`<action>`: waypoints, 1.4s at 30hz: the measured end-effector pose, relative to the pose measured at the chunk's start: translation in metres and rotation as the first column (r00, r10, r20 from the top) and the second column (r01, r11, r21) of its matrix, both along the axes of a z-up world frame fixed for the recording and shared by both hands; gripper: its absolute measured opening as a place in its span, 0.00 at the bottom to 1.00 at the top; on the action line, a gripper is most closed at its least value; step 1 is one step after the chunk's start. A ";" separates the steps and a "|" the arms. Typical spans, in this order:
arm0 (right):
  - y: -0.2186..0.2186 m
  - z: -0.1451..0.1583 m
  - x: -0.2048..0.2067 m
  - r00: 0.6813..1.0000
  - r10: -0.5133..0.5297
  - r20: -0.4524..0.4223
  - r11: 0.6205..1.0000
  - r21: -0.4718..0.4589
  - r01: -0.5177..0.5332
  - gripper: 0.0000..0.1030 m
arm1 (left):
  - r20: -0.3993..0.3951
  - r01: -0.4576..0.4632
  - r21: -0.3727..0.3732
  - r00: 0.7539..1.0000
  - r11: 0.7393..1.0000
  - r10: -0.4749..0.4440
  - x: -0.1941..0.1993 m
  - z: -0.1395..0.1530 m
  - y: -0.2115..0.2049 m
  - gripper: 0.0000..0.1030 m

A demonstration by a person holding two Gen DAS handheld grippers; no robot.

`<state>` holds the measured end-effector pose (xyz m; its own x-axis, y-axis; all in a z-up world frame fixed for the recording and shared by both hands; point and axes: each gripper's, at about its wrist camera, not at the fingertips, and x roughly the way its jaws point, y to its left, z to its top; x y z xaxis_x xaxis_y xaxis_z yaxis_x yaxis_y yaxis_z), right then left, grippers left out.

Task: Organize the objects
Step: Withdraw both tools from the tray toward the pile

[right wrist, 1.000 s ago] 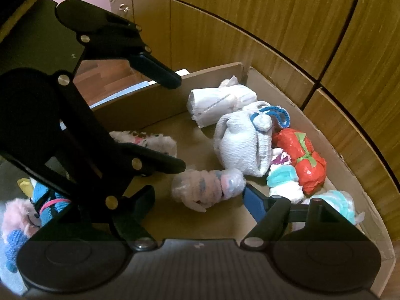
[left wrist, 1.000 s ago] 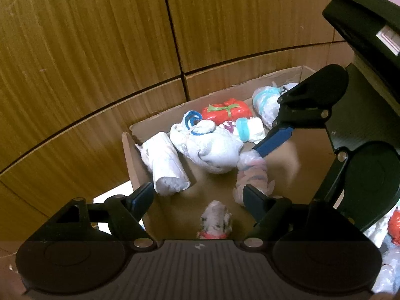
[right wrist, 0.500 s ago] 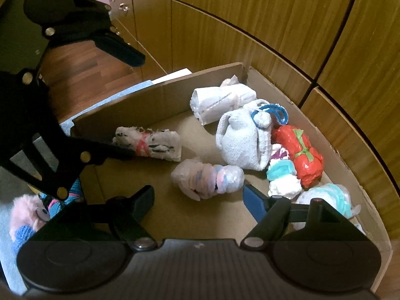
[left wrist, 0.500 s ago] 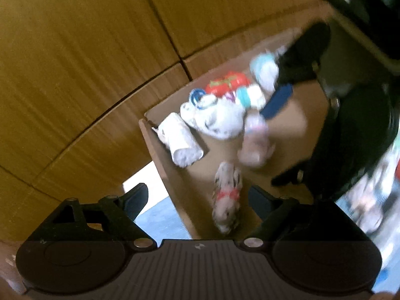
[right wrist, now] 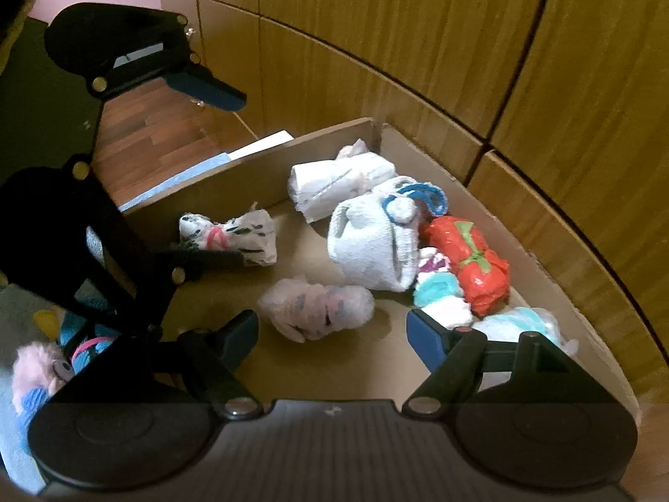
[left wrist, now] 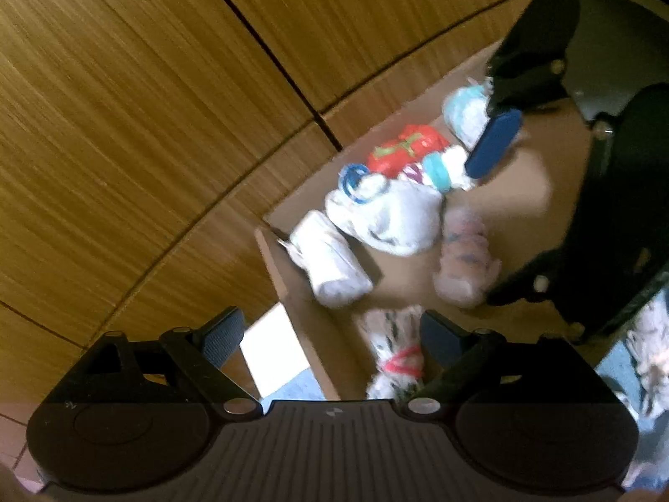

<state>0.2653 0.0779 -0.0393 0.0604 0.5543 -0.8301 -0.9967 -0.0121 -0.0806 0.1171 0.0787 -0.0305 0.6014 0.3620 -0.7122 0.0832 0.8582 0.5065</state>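
A cardboard box (right wrist: 259,171) stands against a wooden wall and holds several rolled sock bundles. A pale pink-blue bundle (right wrist: 317,307) lies in the middle, just ahead of my open, empty right gripper (right wrist: 332,334). A white bundle with black marks and a red band (right wrist: 228,236) lies by the left box wall; it also shows in the left wrist view (left wrist: 395,349). My left gripper (left wrist: 330,334) is open and empty above the box's left wall (left wrist: 301,313). A red bundle (right wrist: 468,265), a large white one (right wrist: 372,247) and a white roll (right wrist: 338,186) lie at the back.
The wooden panel wall (right wrist: 460,42) runs behind the box. Outside the box at the left lie fluffy pink and blue socks (right wrist: 46,372) on a blue mat. The wooden floor (right wrist: 154,142) shows beyond. A white sheet (left wrist: 271,351) lies beside the box.
My left gripper has drawn back and up, away from the box. The black-marked white bundle now lies free by the left box wall. My right gripper has barely moved.
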 end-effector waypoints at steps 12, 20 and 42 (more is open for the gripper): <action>-0.032 0.027 -0.005 0.999 -0.032 0.011 0.999 0.033 0.032 0.74 | 0.088 -0.100 -0.153 0.990 0.983 0.114 -0.014 0.040 0.010 0.92; -0.047 0.051 -0.020 0.998 -0.057 0.024 0.997 0.062 0.055 0.79 | 0.111 -0.115 -0.237 0.983 0.965 0.145 -0.034 0.065 0.003 0.94; -0.156 0.053 -0.041 0.901 -0.430 -0.053 0.876 0.218 0.431 0.83 | 0.136 -0.136 -0.419 0.968 0.897 0.211 -0.105 0.055 -0.032 0.97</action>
<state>0.2243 -0.0783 0.0140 0.3325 0.6419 -0.6910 -0.8997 0.4356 -0.0282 0.0121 0.0464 0.0244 0.6825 0.1756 -0.7095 -0.1430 0.9840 0.1060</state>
